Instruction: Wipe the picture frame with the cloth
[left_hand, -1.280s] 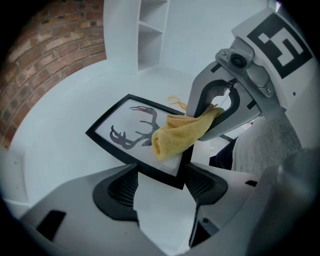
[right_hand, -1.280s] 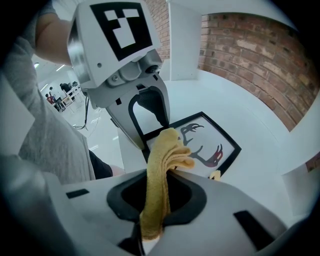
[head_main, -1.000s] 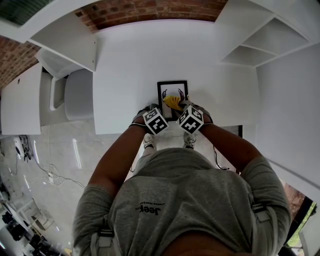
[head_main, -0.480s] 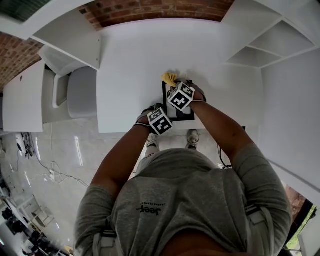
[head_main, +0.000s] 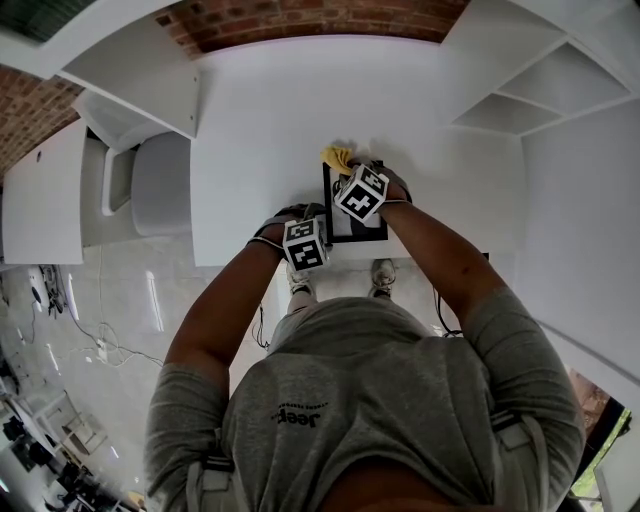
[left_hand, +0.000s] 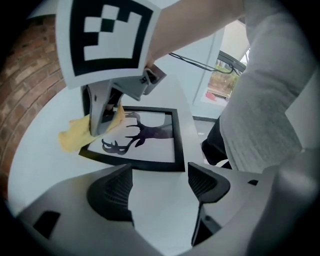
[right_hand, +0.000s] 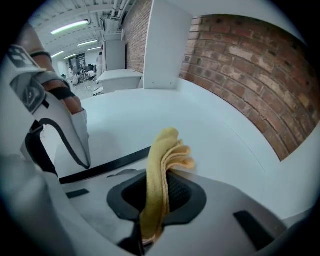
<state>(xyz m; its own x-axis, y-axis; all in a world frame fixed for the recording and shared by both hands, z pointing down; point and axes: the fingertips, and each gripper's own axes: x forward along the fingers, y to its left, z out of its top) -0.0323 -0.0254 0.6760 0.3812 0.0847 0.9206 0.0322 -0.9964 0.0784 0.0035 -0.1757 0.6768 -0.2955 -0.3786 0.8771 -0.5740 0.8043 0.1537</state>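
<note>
Both tongs work by the bench's (head_main: 260, 120) near edge. Right tongs (right_hand: 155, 195) are clamped on the yellow cloth (right_hand: 167, 150) at the picture frame's (left_hand: 140, 161) far corner. Left tongs (left_hand: 160, 182), jaws just opening wide with nothing between them, stand just short of the frame.

White table (head_main: 270, 110), seen from where I stand above it: the far side meets a brick wall (head_main: 300, 18), and white shelf units (head_main: 540, 80) stand at its right end. One thing lies flat on the top, a black-bordered picture frame (left_hand: 145, 140) (white print, dark antlered silhouette), close to the near edge. A yellow cloth (head_main: 338, 157) sits at the frame's far corner; whether it touches the tabletop cannot be told.
</note>
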